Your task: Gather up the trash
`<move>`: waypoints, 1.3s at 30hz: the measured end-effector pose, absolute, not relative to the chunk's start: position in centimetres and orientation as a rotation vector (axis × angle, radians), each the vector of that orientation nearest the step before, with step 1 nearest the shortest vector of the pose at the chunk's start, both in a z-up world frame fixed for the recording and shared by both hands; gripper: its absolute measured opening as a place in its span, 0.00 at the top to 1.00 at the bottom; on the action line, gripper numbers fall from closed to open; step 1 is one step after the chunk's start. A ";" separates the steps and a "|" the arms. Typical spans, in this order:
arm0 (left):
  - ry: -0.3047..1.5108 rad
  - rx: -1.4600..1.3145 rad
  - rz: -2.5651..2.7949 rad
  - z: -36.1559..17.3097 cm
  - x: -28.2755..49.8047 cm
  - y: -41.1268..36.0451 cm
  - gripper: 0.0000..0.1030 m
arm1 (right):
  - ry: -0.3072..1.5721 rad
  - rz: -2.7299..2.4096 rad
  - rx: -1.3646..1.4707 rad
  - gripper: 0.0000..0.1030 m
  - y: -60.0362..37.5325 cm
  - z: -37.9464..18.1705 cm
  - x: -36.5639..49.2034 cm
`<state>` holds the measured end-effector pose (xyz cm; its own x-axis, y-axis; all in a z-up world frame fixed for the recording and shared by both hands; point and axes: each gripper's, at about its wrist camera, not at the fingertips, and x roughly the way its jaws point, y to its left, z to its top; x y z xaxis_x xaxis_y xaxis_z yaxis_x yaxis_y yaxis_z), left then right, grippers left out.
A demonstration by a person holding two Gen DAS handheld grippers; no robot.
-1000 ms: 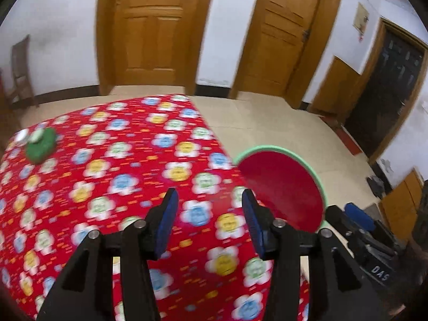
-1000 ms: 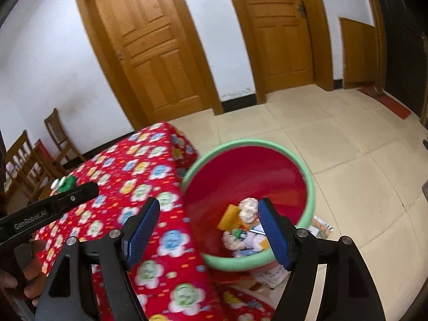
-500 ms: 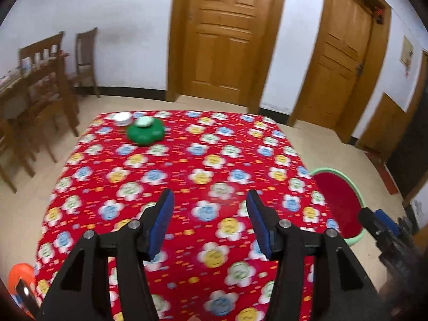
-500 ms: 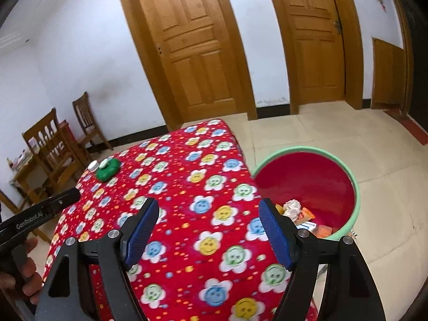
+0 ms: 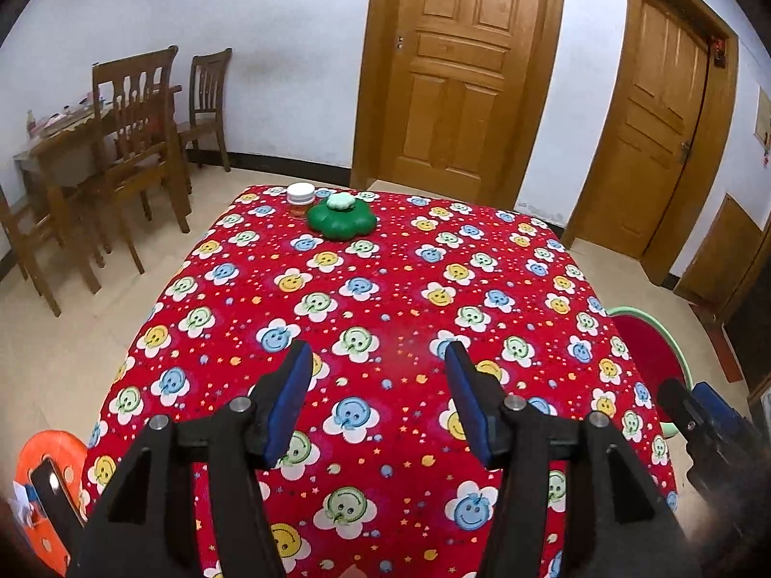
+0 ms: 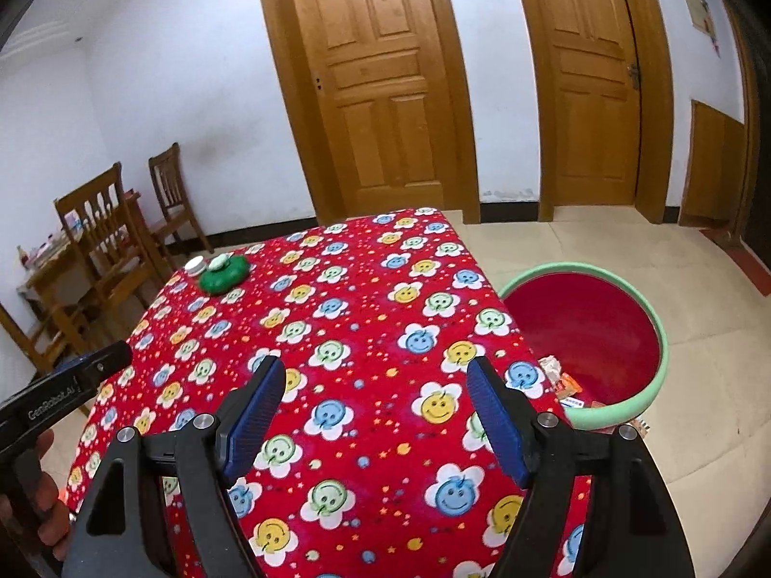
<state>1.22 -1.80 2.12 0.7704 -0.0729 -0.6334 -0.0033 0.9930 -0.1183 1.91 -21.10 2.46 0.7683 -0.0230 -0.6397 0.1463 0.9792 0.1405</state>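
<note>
A red bin with a green rim (image 6: pixel 660 337) stands on the floor right of the table; scraps of trash (image 6: pixel 564 383) show at its near inner edge. It also shows in the left wrist view (image 5: pixel 674 356). The table carries a red smiley-flower cloth (image 5: pixel 385 289). At its far end sit a green flower-shaped container (image 5: pixel 341 219) and a small white-lidded jar (image 5: pixel 300 197). My left gripper (image 5: pixel 378 380) is open and empty above the near table. My right gripper (image 6: pixel 376 400) is open and empty above the table's right side.
Wooden chairs (image 5: pixel 139 111) and a wooden table (image 5: pixel 53 144) stand at the left wall. Two wooden doors (image 5: pixel 462 72) are behind. An orange object (image 5: pixel 43 472) lies on the floor at near left. The beige tiled floor (image 6: pixel 626 250) surrounds the bin.
Both grippers have pulled back and swung left from the bin toward the table. The whole tablecloth and the green container have come into view. Both stay open.
</note>
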 end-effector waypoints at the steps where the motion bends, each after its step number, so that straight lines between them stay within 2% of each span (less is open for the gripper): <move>1: 0.686 -0.112 -0.032 1.9 1.1 -1.8 0.45 | 0.691 -0.091 0.184 0.24 -20.9 2.3 1.9; 39: 0.709 -0.143 -0.017 0.7 1.3 -1.7 0.45 | 0.723 -0.101 0.204 0.24 -20.7 1.0 1.0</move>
<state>1.30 -1.69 0.66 0.7593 -0.0643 -0.6475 -0.0327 0.9901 -0.1367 1.04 -20.67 0.97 0.7461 -0.0210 -0.6655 0.1615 0.9754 0.1503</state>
